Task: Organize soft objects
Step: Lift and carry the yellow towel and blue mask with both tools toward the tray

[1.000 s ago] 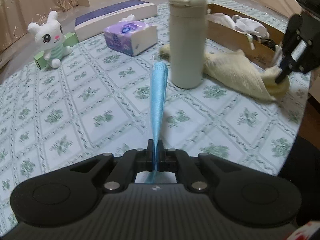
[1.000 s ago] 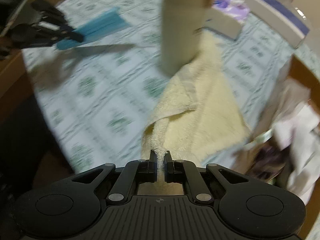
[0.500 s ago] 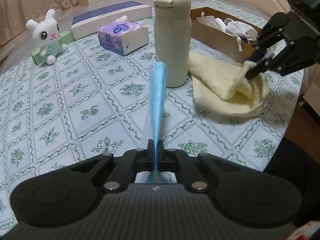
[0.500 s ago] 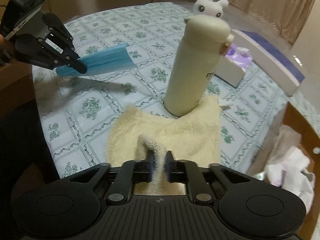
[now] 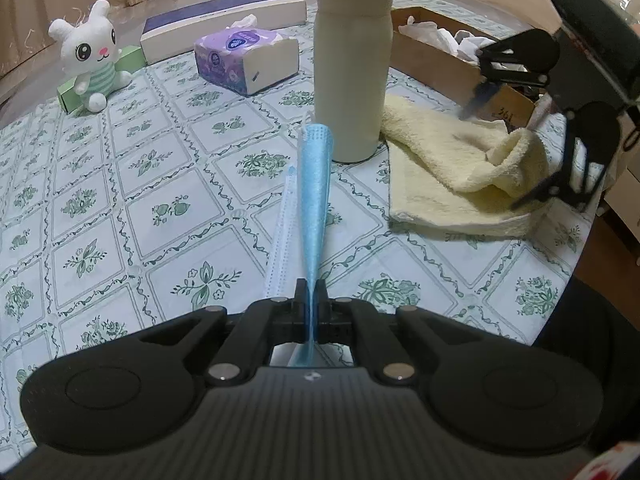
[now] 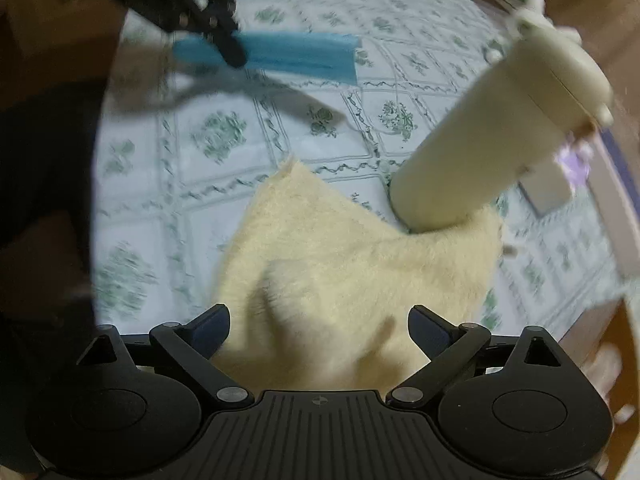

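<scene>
My left gripper (image 5: 310, 292) is shut on a folded blue face mask (image 5: 316, 184), which sticks out forward above the table. The right wrist view shows the same mask (image 6: 296, 54) at upper left. A cream terry towel (image 5: 440, 168) lies on the tablecloth to the right of a tall cream bottle (image 5: 352, 60), with one fold humped up. My right gripper (image 6: 320, 320) hovers over that towel (image 6: 340, 264). Its jaws are opening wide, the raised fold sits between them, and the pads are off the fabric. In the left wrist view the right gripper (image 5: 500, 152) straddles the hump.
A white plush bunny (image 5: 94, 60) leans on a green box (image 5: 132, 58) at far left. Behind the bottle lie a purple tissue pack (image 5: 248, 56) and a long white and navy box (image 5: 224, 20). A cardboard box (image 5: 440, 64) with white cloths stands at back right. The table edge runs close on the right.
The right gripper's jaws went from pinching the towel corner to wide apart. The gripper rolled and sank, leaving the corner folded over on the towel. The left gripper kept holding the mask.
</scene>
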Demonstrator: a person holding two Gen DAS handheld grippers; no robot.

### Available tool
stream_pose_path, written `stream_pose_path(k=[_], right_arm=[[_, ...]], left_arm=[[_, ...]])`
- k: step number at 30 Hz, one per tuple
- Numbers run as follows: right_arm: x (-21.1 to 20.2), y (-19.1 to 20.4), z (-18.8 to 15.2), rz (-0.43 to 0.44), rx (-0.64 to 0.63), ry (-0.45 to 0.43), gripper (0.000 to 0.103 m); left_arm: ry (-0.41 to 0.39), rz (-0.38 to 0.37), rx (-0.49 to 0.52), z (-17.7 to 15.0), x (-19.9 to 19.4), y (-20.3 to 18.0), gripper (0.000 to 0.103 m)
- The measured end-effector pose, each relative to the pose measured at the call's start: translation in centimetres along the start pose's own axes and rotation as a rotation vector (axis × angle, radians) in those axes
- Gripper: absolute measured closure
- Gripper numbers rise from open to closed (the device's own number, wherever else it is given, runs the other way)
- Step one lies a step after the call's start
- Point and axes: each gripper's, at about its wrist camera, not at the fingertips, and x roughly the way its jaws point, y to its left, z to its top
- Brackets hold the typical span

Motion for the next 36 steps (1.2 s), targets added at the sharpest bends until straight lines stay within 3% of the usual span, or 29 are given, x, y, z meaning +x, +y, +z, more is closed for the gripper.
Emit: stream_pose_path(k=[3, 7, 14, 18, 20, 22, 23, 28, 36], right_arm=[[1.4, -1.2, 0.5, -0.051, -0.01, 0.014, 0.007], [2.8, -3.8, 1.0, -0.054, 0.051, 0.025, 0.006], [4.7, -6.9, 0.6, 0.076, 0.29, 0.066, 0.005], [3.6, -6.1, -0.5, 0.088, 0.374, 0.018, 0.029], [2.8, -5.2, -0.9, 0.073, 0.389, -0.005, 0.055], [2.2, -4.1, -0.9, 0.06, 0.402, -0.014, 0.074], [1.9, -3.3, -0.9, 0.041, 0.404, -0.013, 0.078], [0.2, -0.2, -0.4, 0.005, 0.421, -0.034, 0.082], [-4.3, 2.6, -2.0, -0.054, 0.645, -0.127, 0.083]], left_arm=[[0.004, -0.001, -0.009, -0.1, 0.3, 0.3, 0.101], [0.007, -0.005, -0.015, -0.2, 0.5, 0.5, 0.101], [0.006, -0.014, -0.032, -0.5, 0.6, 0.6, 0.101], [0.007, -0.013, -0.033, -0.6, 0.6, 0.5, 0.101], [0.005, -0.01, -0.036, -0.7, 0.4, 0.4, 0.101], [0.002, -0.003, -0.039, -0.7, 0.2, 0.2, 0.101], [0.0, 0.001, -0.041, -0.6, 0.0, 0.1, 0.101], [-0.006, 0.029, -0.05, -0.6, -1.2, -1.1, 0.101], [-0.026, 0.032, -0.106, -0.4, -2.7, -3.7, 0.101]])
